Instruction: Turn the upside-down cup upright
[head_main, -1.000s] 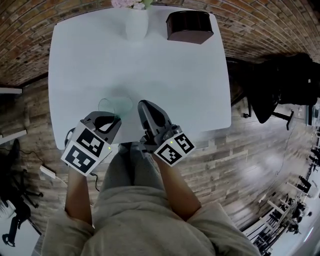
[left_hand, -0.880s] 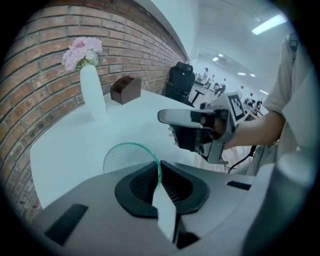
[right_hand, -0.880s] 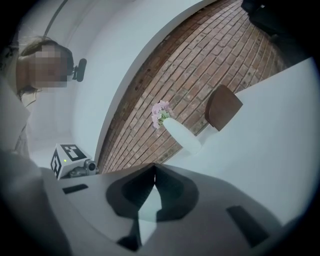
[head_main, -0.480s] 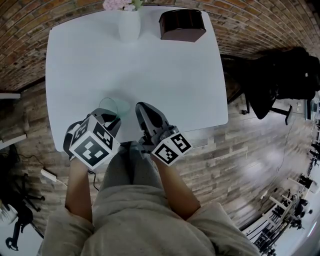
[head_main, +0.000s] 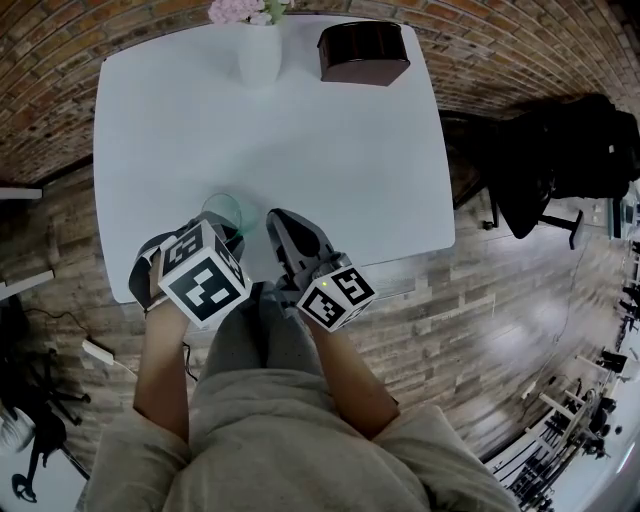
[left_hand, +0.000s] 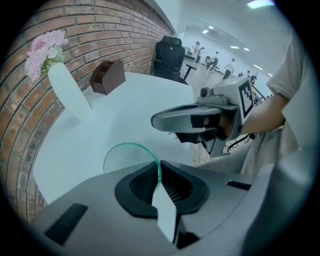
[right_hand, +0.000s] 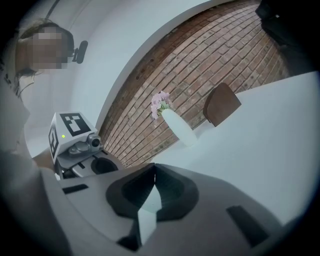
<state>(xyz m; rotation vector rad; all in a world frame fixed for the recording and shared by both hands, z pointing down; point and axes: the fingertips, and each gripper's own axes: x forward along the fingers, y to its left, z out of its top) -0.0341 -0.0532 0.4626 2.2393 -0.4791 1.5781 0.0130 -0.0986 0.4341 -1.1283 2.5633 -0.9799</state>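
A clear, green-tinted glass cup (head_main: 222, 211) stands near the table's front edge with its round mouth facing up. In the left gripper view I look past its green rim at the dimpled bottom of the cup (left_hand: 121, 158). My left gripper (left_hand: 159, 169) points steeply down and is shut on the cup's wall at the rim; in the head view the left gripper (head_main: 226, 236) is mostly under its marker cube. My right gripper (head_main: 273, 219) lies almost level just right of the cup, shut and holding nothing; the right gripper view shows the right gripper (right_hand: 153, 172) with jaws together.
The white table (head_main: 300, 140) carries a white vase (head_main: 259, 52) with pink flowers and a brown box holder (head_main: 364, 52) at its far edge. A black chair (head_main: 555, 150) stands off to the right. The person's lap lies just below the table's front edge.
The left gripper has rolled and tipped steeper downward, its marker cube swinging over the jaws. The cup turned with it and now shows its round mouth. The right gripper stayed put.
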